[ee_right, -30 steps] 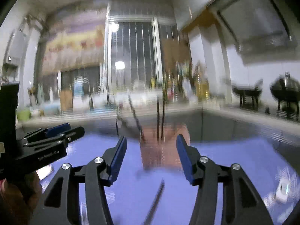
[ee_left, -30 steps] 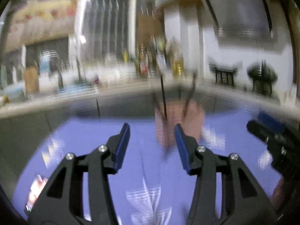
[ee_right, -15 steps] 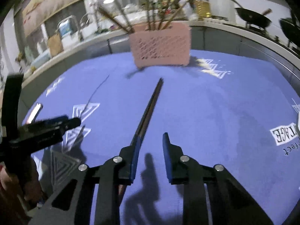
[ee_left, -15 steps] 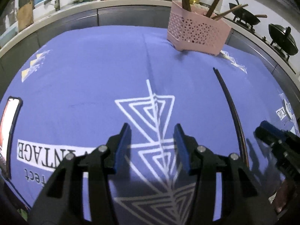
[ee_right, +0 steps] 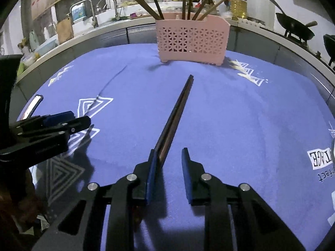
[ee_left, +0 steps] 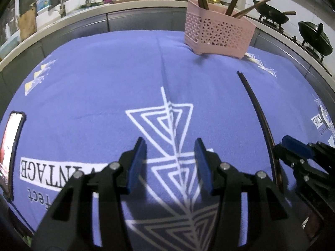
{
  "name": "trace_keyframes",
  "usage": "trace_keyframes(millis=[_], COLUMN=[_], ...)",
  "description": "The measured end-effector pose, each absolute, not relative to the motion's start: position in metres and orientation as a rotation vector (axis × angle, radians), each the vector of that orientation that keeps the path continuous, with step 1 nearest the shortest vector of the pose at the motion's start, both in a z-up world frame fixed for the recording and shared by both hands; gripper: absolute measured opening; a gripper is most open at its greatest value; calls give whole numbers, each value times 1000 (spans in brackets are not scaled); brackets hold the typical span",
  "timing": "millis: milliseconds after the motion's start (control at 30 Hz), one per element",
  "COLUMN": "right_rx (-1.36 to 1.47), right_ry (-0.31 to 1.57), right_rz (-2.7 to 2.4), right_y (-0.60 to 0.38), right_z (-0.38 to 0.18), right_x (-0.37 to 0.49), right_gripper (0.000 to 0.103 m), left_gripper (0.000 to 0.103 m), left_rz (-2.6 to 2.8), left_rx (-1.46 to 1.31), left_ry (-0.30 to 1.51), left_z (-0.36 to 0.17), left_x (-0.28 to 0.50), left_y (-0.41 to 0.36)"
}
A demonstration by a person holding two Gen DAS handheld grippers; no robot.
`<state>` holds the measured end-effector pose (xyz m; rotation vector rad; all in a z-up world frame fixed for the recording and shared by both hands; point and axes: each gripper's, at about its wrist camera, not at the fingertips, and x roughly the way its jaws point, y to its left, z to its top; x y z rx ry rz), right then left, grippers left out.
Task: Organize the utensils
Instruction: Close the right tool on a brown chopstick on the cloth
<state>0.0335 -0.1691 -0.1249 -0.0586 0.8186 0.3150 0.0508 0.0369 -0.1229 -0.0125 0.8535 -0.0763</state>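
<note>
A pair of dark chopsticks (ee_right: 178, 110) lies on the blue cloth, pointing toward a pink perforated utensil basket (ee_right: 191, 39) that holds several upright chopsticks. My right gripper (ee_right: 167, 168) is open low over the cloth, with the near end of the chopsticks lying against its left finger (ee_right: 151, 173). The chopsticks (ee_left: 257, 108) and basket (ee_left: 217, 35) also show in the left wrist view. My left gripper (ee_left: 170, 163) is open and empty over the white triangle print, left of the chopsticks.
A phone (ee_left: 9, 144) lies at the cloth's left edge. A counter with a sink and tap (ee_right: 104, 6) runs behind the table. Woks (ee_left: 314, 35) sit on a stove at the right. Bottles (ee_right: 237, 4) stand behind the basket.
Both grippers have tilted down from facing the room to the table. The right gripper has narrowed and come down beside the chopsticks' near end. The left gripper stays open.
</note>
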Motion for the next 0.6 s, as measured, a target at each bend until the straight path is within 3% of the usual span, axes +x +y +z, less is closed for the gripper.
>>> trace_keyframes(millis=[200, 233, 267, 500, 600], right_rx=[-70, -81, -81, 23, 67], right_ry=[831, 823, 823, 822, 818], right_rz=[318, 328, 345, 293, 250], right_y=[-163, -161, -159, -188, -207], right_z=[-128, -129, -129, -130, -131], right_x=[37, 37, 36, 42, 41], right_gripper=[25, 15, 12, 6, 6], left_gripper=[47, 47, 47, 48, 63], left_rz=[-103, -109, -115, -175, -210], left_rx=[-23, -22, -23, -40, -32], left_ry=[858, 856, 856, 870, 861], left_z=[-120, -120, -119, -110, -105], left_x=[52, 51, 52, 66, 72], left_y=[33, 32, 31, 15, 0])
